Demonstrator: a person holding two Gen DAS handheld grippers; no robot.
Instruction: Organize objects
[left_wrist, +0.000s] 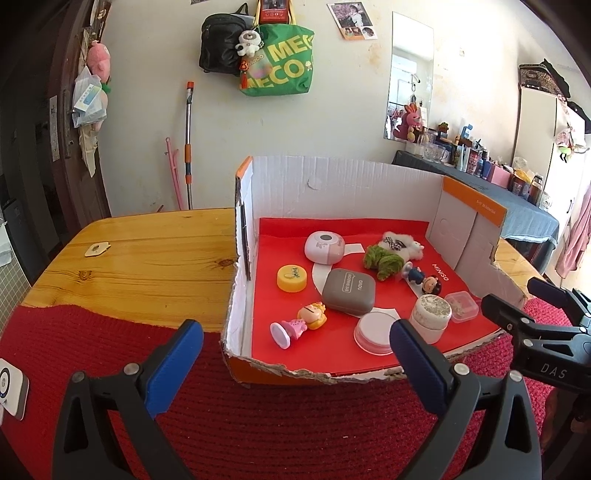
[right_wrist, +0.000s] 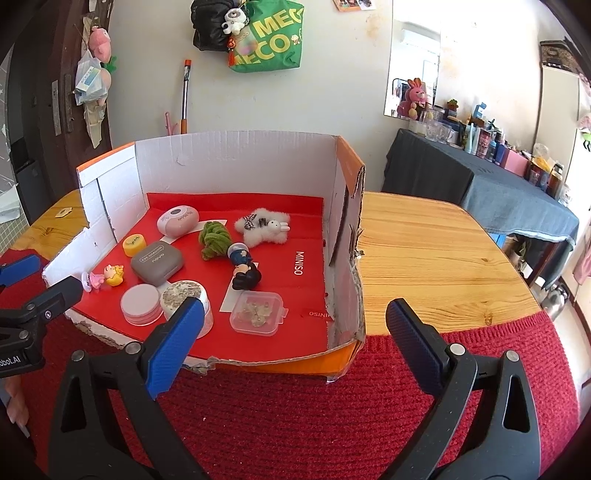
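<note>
Cardboard box (right_wrist: 236, 162) with a torn, cut-down front wall is sitting on a wooden table (right_wrist: 436, 258), its front edge resting on a red knitted mat (right_wrist: 295, 413). A red sheet is lining the box floor, and every small thing in view is lying inside on it.

Near the back wall a pink and white round case (right_wrist: 178, 220) is lying at the left, a green yarn bundle (right_wrist: 213, 240) is lying beside it, and a white fluffy rabbit toy (right_wrist: 263, 232) is lying toward the right wall. A yellow cap (right_wrist: 134, 244) is sitting by the left wall, with a grey eyeshadow case (right_wrist: 157, 263) just in front of it. A dark-haired figurine (right_wrist: 243, 266) is lying on its side in the middle of the floor. Along the torn front edge, from the left corner, a small pink and yellow doll (right_wrist: 108, 276) is lying down, then a flat round pink-rimmed lid (right_wrist: 141, 303), a white jar (right_wrist: 186, 300) touching that lid, and a clear plastic box (right_wrist: 256, 312) holding small pale bits.

Both tools are hovering over the mat in front of the box. The left gripper (left_wrist: 295, 350) is standing released, jaws spread wide with nothing between them. The right gripper (right_wrist: 295, 325) is likewise standing wide apart and grasping nothing
</note>
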